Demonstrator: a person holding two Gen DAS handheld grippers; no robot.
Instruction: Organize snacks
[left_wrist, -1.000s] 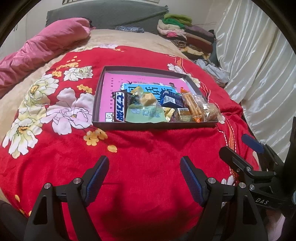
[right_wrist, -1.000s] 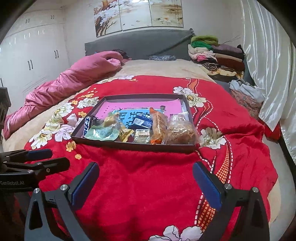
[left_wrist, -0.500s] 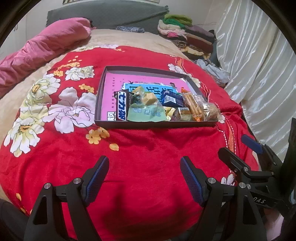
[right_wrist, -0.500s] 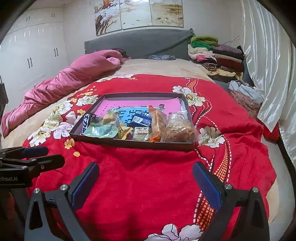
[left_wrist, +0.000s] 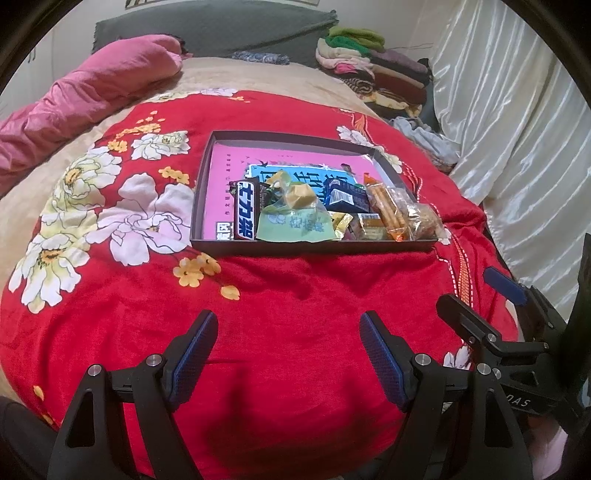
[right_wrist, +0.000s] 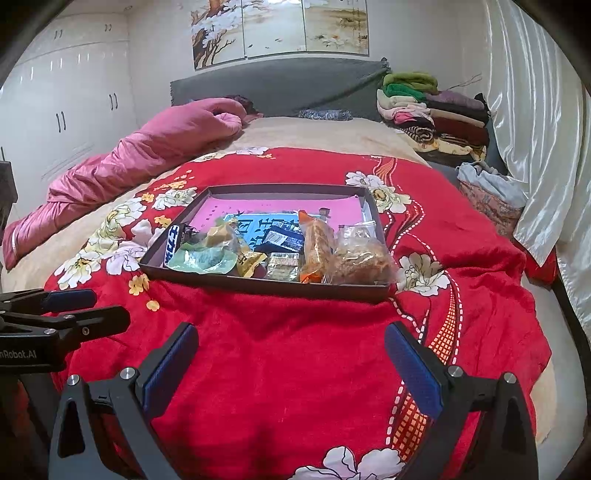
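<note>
The left gripper (left_wrist: 288, 332) and right gripper (right_wrist: 291, 343) hung at lower frame over the red floral blanket (left_wrist: 295, 295), jaws spread, nothing between them. The snacks (right_wrist: 280, 251) lay heaped along the near edge of the shallow dark tray (right_wrist: 266, 286), centre frame.

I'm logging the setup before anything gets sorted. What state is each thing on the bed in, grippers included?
Left gripper: open, empty, over the red blanket.
Right gripper: open, empty, short of the box.
Shallow box: lidless, flat on the blanket.
Snacks: all piled along the box's near edge.
Green packet: crumpled, lying flat.
Clear bag of snacks: sealed, at the right corner.
Folded clothes: stacked by the headboard.
</note>
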